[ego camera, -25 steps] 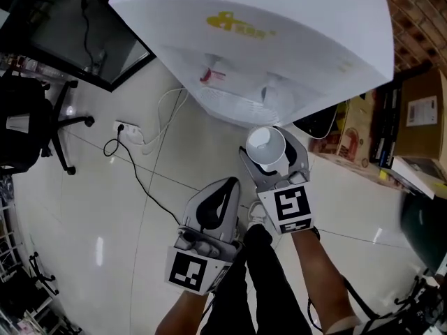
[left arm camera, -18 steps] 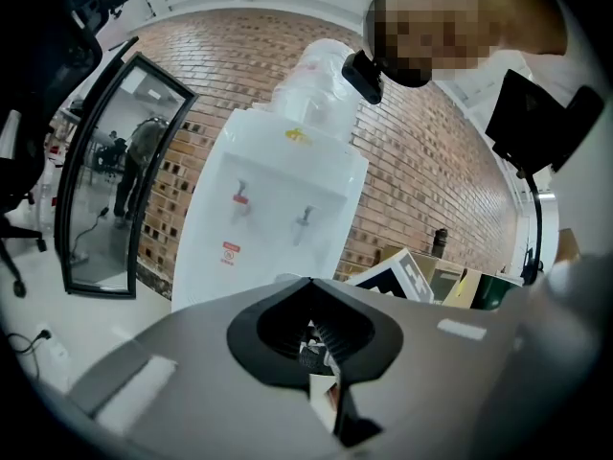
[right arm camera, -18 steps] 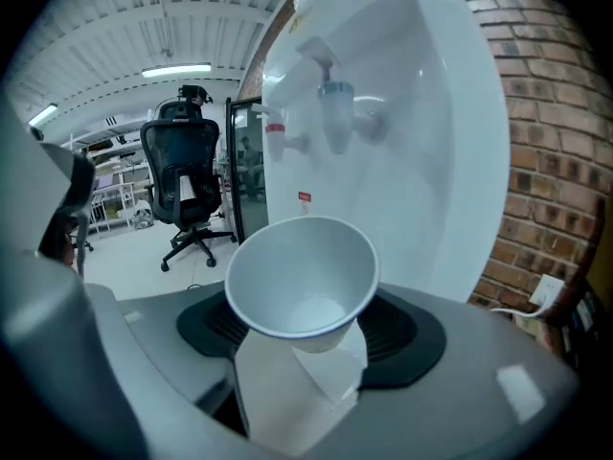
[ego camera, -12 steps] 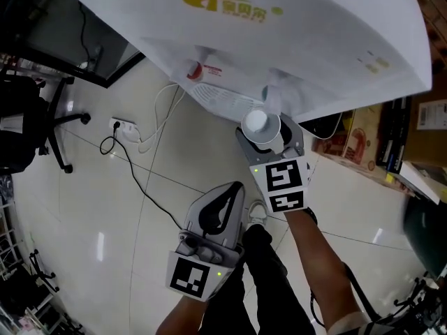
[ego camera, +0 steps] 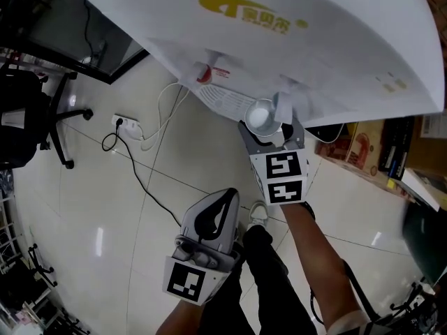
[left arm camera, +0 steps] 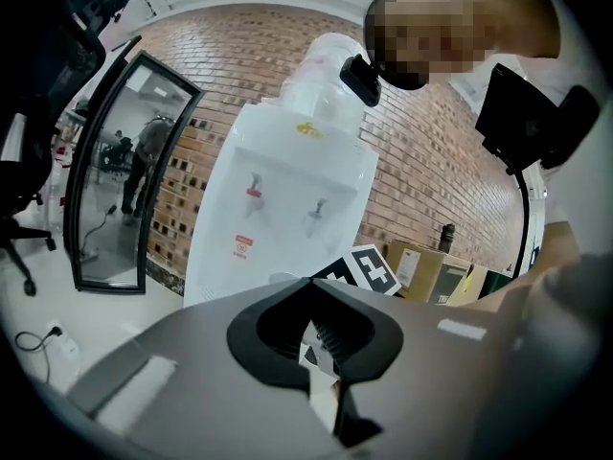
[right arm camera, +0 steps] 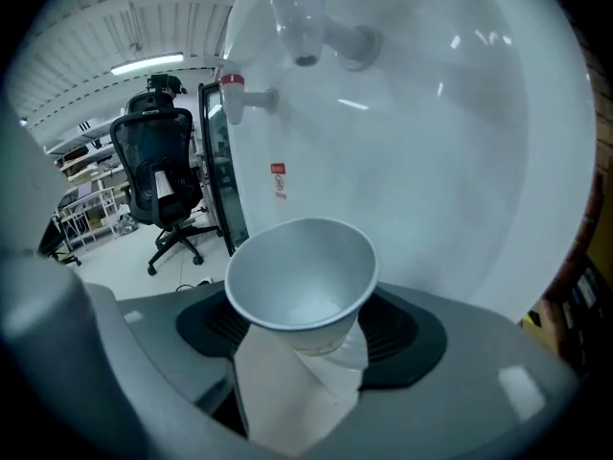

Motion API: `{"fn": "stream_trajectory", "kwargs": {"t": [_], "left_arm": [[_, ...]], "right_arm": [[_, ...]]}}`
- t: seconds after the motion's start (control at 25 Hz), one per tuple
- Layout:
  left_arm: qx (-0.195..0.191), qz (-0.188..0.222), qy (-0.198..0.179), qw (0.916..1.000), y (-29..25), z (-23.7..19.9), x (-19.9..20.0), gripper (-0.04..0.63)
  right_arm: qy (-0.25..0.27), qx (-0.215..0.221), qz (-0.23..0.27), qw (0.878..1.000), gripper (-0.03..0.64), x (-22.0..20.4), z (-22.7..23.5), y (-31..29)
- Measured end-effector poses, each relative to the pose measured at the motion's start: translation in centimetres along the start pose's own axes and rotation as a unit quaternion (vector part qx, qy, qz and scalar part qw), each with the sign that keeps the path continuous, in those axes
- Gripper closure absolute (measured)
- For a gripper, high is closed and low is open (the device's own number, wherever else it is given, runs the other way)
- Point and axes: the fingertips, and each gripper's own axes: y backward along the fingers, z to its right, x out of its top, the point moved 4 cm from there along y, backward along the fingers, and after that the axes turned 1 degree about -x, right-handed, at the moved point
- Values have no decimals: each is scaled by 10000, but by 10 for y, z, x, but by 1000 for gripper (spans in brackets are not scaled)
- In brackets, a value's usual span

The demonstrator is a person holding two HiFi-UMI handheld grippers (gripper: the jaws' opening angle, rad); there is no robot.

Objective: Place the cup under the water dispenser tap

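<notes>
Right gripper view: cup (right arm camera: 302, 276) below tap (right arm camera: 299, 15)

Clearance, vertical: an open gap is left between the rim of the white paper cup (right arm camera: 302, 276) and the grey blue-capped tap (right arm camera: 299, 17) above it.
Rear: closed off by the white plastic water dispenser front (right arm camera: 431, 161).
Left: a red-capped tap (right arm camera: 235, 92) is set out from the front, apart from the cup.
Below: the pale tiled floor (ego camera: 105, 208) is crossed by a black cable (ego camera: 140, 183). A black office chair (ego camera: 28, 117) is parked well apart, and cardboard boxes (ego camera: 360, 145) are stacked at the right.
</notes>
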Motion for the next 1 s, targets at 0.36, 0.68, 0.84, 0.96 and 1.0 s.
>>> {"fn": "stream_trajectory", "kwargs": {"t": [0.36, 0.68, 0.84, 0.96, 1.0], "left_arm": [[65, 6, 70, 10000, 1, -5, -1, 595], [35, -49, 76, 10000, 5, -2, -2, 595], [-13, -58, 88, 9999, 13, 4, 6, 595], [-94, -42, 70, 9999, 17, 9, 16, 595], [-124, -20, 60, 9999, 18, 11, 20, 595]], "right_arm": [[24, 21, 12, 10000, 244, -10, -2, -4], [76, 31, 50, 10000, 238, -16, -1, 15], [245, 26, -54, 9997, 238, -16, -10, 39], [307, 56, -38, 9995, 238, -8, -20, 62], [331, 66, -14, 9994, 238, -5, -24, 70]]}}
